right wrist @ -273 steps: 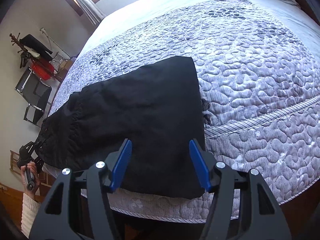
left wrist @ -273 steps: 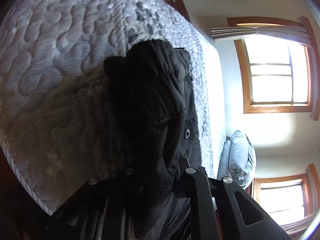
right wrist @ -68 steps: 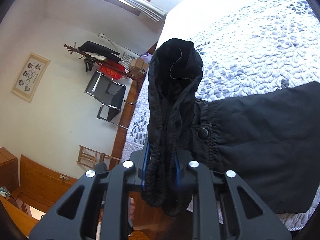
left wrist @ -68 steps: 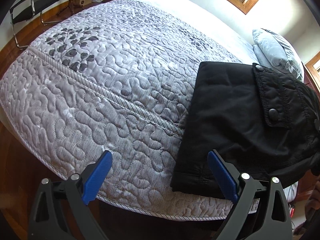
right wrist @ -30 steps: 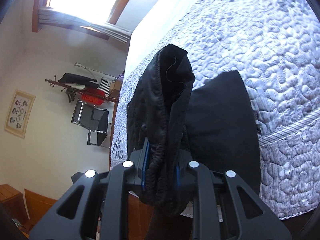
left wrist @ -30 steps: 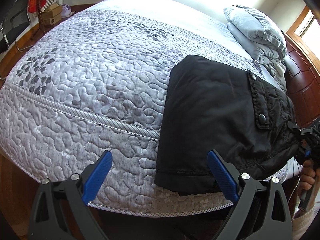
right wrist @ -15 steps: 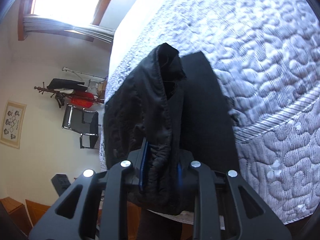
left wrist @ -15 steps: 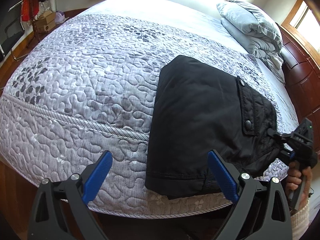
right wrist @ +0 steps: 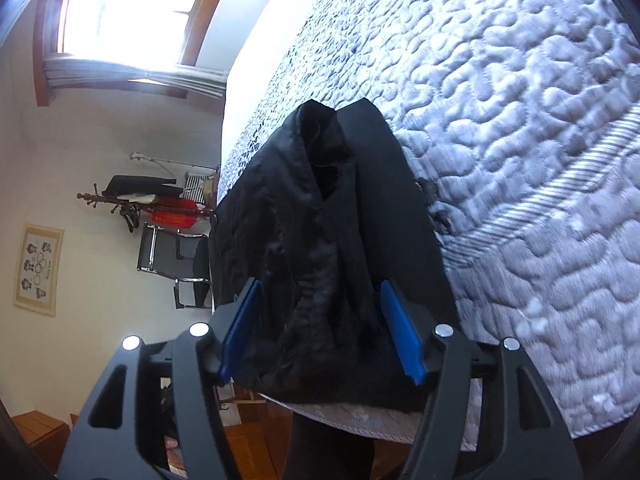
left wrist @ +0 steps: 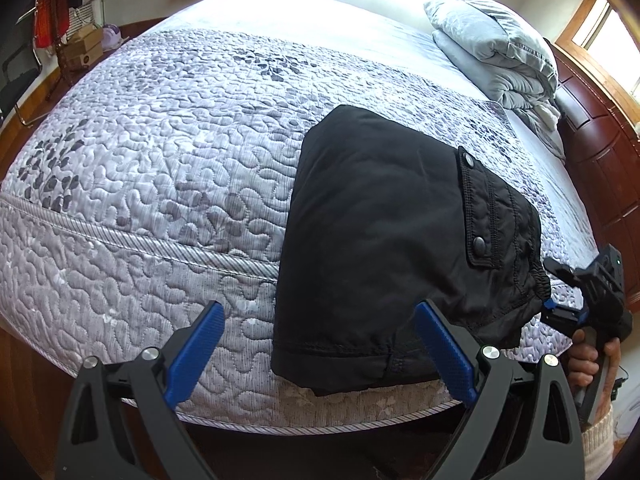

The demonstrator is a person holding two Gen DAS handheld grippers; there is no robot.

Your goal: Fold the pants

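So, left wrist view first: the left claw sits at the bottom of the frame with its blue pads spread wide and nothing between them, just quilt showing in the gap. The black pants lie folded into a chunky rectangle on the bed, right of centre, with the near hem close to the mattress edge. A buttoned pocket flap faces up on the right part of the bundle, two snaps visible. At the far right edge the right claw comes in at the waistband corner, with a hand wrapped round its handle and a knit cuff below it. A folded grey duvet sits at the upper right, next to a dark wooden headboard.

Right wrist view: the right claw is at bottom centre and its jaws are opening. The bunched waistband end of the pants is still between the blue pads, but there's a visible gap on the left pad's side, so the cloth looks loose in there rather than pinched. The fabric rises up the middle of the frame and the rest of the garment rests on the quilt to the right. On the left there's a black chair, a coat rack and a framed picture on the wall, plus a bright window at upper left.
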